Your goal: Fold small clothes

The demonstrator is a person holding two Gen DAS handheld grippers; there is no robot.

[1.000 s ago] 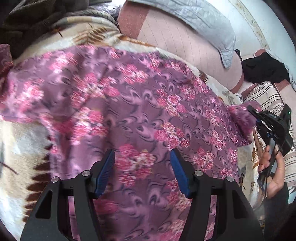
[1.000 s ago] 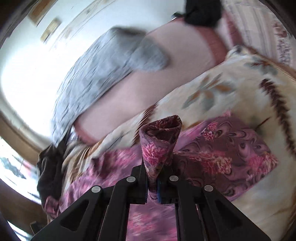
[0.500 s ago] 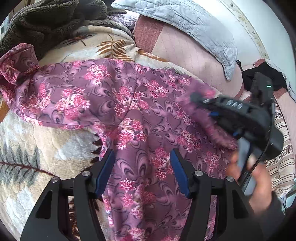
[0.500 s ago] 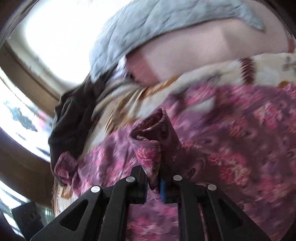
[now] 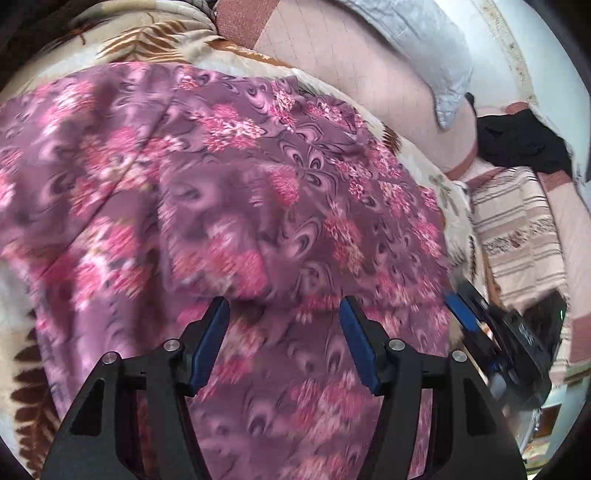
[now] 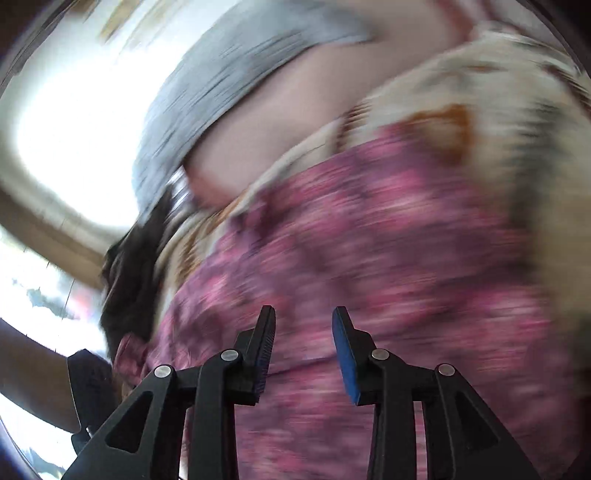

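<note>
Left gripper (image 5: 282,315) jaws apart, empty, above purple floral garment (image 5: 229,192) spread on cream leaf-print blanket (image 5: 22,288). Right gripper (image 6: 303,325) jaws opening, nothing between them, cloth below. Behind: pink mattress (image 5: 354,62), grey quilted pillow (image 5: 417,40), black clothing (image 5: 517,140), wall. Right view heavily blurred; garment edges cut off.

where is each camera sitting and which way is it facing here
left wrist: on the left gripper, angled down at the purple floral garment on a cream leaf-print blanket; right gripper at its right edge.
right wrist: on the right gripper, jaws opening with nothing between them, blurred, over the same garment.
shared: garment, blanket, grey quilted pillow.
</note>
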